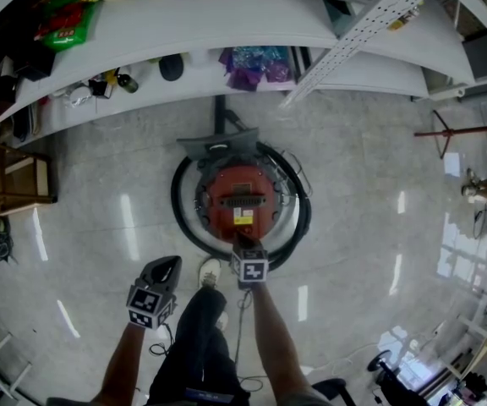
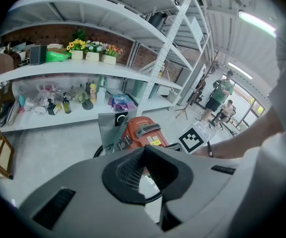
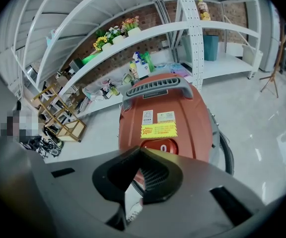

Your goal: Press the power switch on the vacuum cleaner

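Note:
A red vacuum cleaner [image 1: 239, 201] stands on the floor with a black hose [image 1: 178, 214] coiled around it. In the right gripper view its grey handle [image 3: 155, 89], yellow sticker [image 3: 159, 130] and red power switch [image 3: 162, 146] show. My right gripper [image 3: 141, 171] is shut on nothing, its tip just short of the switch; in the head view it [image 1: 244, 244] hangs over the vacuum's near edge. My left gripper [image 1: 164, 272] is held back to the left above the floor, shut and empty. The left gripper view has the vacuum [image 2: 142, 133] beyond that gripper [image 2: 145, 176].
White shelving [image 1: 227, 24] with bottles, bags and flower pots runs behind the vacuum. A wooden stand [image 1: 11, 180] sits at the left and a tripod [image 1: 463, 134] at the right. My shoe [image 1: 210, 271] is near the hose. Two people [image 2: 221, 95] stand far off.

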`<state>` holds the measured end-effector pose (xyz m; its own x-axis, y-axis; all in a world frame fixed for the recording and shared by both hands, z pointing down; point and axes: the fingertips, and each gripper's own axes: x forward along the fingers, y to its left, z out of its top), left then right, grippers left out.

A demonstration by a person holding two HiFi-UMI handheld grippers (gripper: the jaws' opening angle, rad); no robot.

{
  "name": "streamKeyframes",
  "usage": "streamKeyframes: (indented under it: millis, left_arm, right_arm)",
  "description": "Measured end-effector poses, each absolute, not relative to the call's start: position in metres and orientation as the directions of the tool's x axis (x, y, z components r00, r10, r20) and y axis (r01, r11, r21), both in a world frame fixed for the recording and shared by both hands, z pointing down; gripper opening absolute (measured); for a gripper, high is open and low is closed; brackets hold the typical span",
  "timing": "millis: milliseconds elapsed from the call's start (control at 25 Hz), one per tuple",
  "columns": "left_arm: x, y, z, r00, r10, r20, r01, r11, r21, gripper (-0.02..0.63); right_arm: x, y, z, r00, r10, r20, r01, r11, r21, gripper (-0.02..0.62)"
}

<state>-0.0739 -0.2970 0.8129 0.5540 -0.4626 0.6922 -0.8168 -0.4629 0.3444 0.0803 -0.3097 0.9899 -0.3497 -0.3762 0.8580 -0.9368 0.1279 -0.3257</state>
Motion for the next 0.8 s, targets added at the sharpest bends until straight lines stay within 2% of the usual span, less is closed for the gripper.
streamKeyframes:
  millis: [280,800]
  left_arm:
    - [-0.078,-0.294,0.809,0.555,-0.453,0.698,-0.813,-0.472,0.340,0.008]
    - [-0.068,-0.293,0.770,0.573,-0.495,0.653,-0.802,-0.504,0.322,0.008]
  right_arm:
    - [0.081,-0.304,0.983,-0.349,-0.378,0.858,-0.937,0.130,-0.324,0.012]
    - [0.089,-0.301,0.924,-0.348,-0.478,0.806,-0.936,0.135,-0.325,0.012]
